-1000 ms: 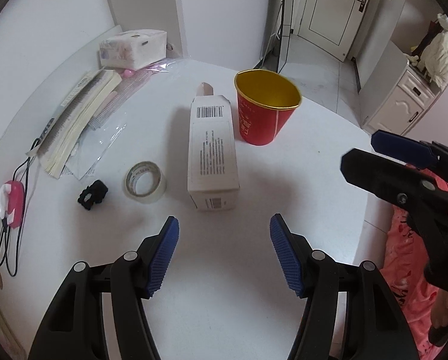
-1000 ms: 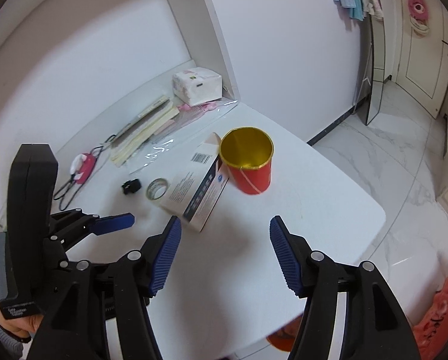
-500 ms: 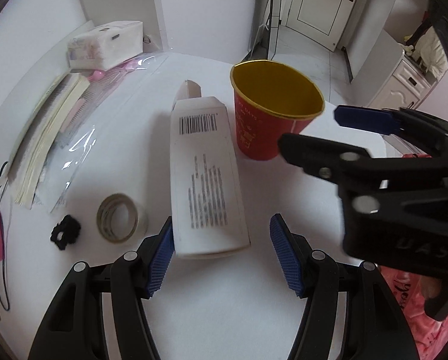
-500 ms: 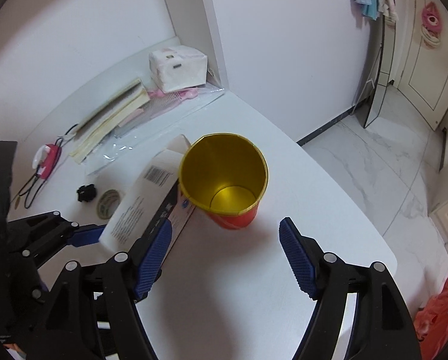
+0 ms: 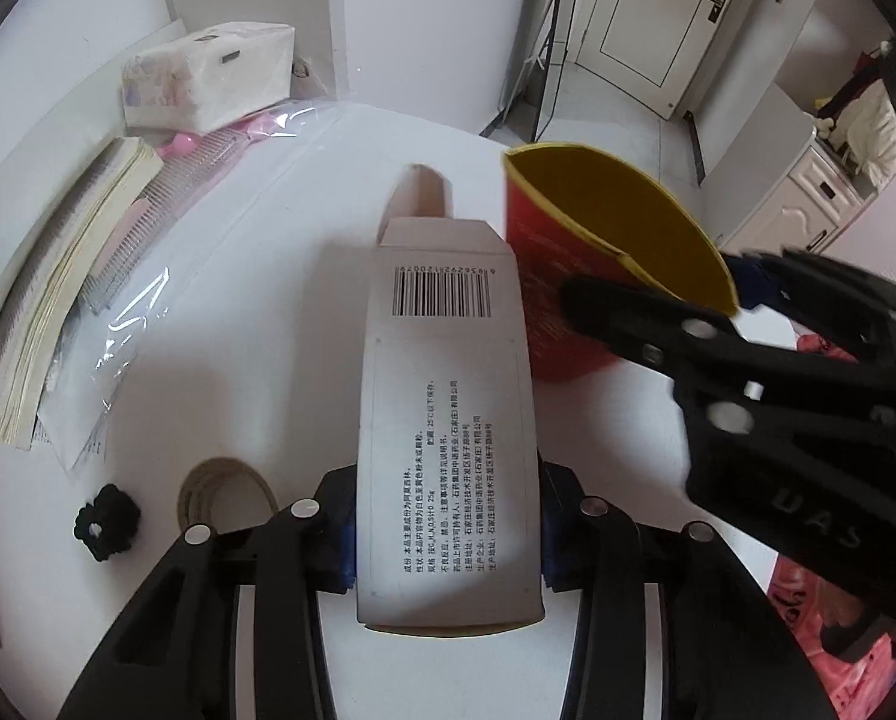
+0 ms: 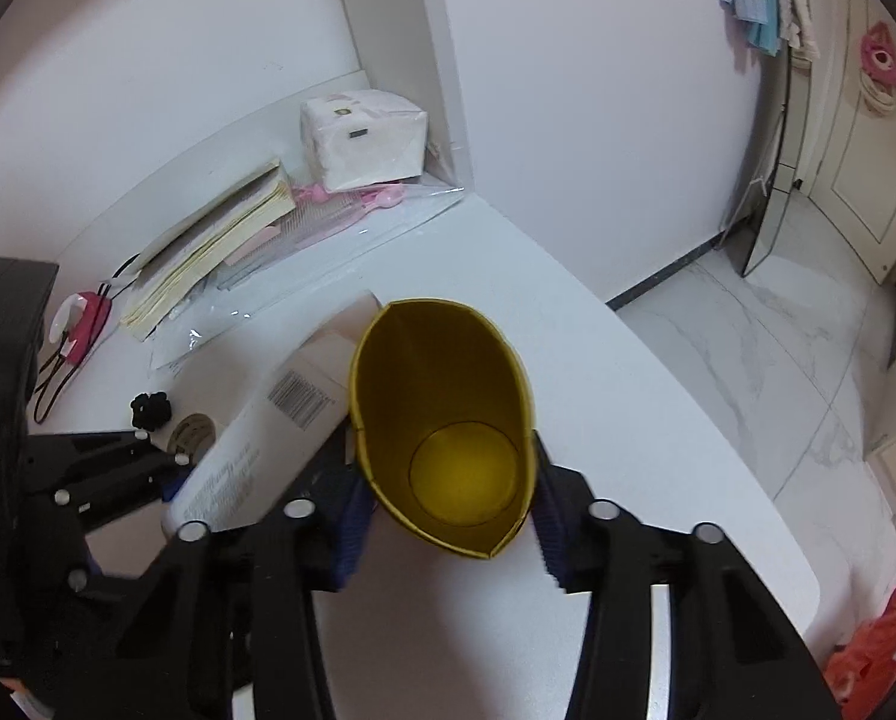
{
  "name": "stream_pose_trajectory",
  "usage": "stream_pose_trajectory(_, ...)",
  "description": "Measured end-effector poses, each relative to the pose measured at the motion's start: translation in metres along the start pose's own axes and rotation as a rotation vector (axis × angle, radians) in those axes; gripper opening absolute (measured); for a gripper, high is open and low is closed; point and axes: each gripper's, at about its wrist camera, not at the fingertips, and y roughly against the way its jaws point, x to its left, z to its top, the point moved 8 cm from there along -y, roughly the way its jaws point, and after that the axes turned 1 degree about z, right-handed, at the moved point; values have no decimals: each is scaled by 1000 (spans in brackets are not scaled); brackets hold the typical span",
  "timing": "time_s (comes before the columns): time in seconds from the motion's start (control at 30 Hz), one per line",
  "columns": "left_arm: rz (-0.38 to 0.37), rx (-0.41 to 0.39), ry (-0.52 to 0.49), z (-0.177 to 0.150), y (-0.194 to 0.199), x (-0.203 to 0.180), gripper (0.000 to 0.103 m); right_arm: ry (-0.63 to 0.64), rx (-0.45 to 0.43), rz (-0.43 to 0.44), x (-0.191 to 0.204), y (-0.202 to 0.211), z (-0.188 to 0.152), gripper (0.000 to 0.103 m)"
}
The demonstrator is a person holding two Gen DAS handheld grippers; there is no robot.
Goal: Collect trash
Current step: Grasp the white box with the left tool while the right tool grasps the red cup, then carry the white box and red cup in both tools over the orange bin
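A long white carton (image 5: 448,420) with a barcode lies on the white table (image 5: 255,276). Its near end sits between the blue pads of my left gripper (image 5: 446,540); the jaws are closing and the pads touch both its long sides. Right beside it stands a red paper cup (image 6: 448,414) with a yellow inside. My right gripper (image 6: 451,510) is closing on the cup, and its pads squeeze the wall so the rim is squashed into an oval. In the left wrist view the right gripper (image 5: 658,294) reaches in from the right across the cup (image 5: 568,276).
A tape roll (image 5: 225,492) and a black hair tie (image 5: 107,522) lie left of the carton. A stack of papers (image 5: 57,276), a clear plastic sleeve (image 5: 147,312) and a tissue pack (image 5: 207,75) line the wall. The table's rounded edge (image 6: 718,450) drops to a tiled floor.
Both grippers came down and forward over the table. The left jaws narrowed onto the carton's sides, and the right jaws narrowed onto the cup, whose round rim became oval.
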Motion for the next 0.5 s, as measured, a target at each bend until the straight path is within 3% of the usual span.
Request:
stream_pose_trajectory(0.27, 3, -34, -14, -4, 21, -7, 43, -50, -24, 18, -6, 30, -17, 41)
stream_pose_trajectory(0.5, 2, -63, -32, -13, 49, -24, 43, -92, -62, 31, -8, 82, -44, 41)
